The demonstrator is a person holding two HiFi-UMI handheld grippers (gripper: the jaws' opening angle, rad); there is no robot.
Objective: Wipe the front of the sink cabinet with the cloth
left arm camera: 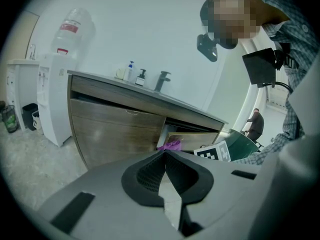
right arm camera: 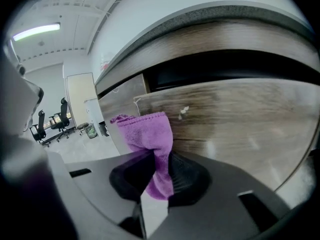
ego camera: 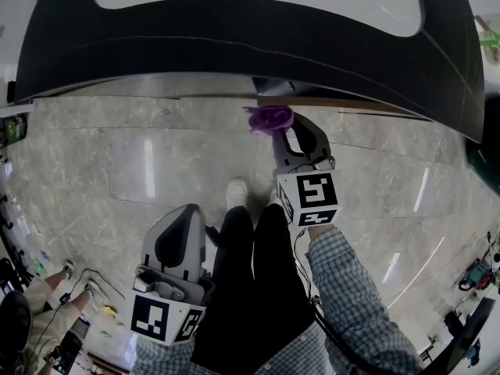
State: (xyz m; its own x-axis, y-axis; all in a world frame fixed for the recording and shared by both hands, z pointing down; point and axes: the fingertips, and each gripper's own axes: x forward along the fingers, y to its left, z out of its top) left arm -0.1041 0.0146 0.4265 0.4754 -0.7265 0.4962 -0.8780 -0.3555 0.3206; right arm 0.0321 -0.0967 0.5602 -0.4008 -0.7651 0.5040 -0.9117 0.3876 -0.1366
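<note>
Cloth (right arm camera: 150, 139), purple and bunched, is clamped between the jaws of the right gripper (right arm camera: 159, 171), with its free end standing out past the tips. It is held up against the wood-grain front of the sink cabinet (right arm camera: 240, 114), just under the dark tabletop (ego camera: 234, 45). Whether it actually presses on the panel I cannot tell.

The wiping looks to be under way at the upper right part of the front. No streaks or wet patches show, so how much is done cannot be judged; the wide left panel and the lower areas probably remain.

The left gripper (left arm camera: 165, 171) hangs low by the person's legs, jaws together on nothing, well apart from the cabinet.

By count: one cloth, two grippers, one cabinet with at least two wooden fronts, one tap (left arm camera: 161, 80) and two bottles (left arm camera: 135, 74) beside it.
</note>
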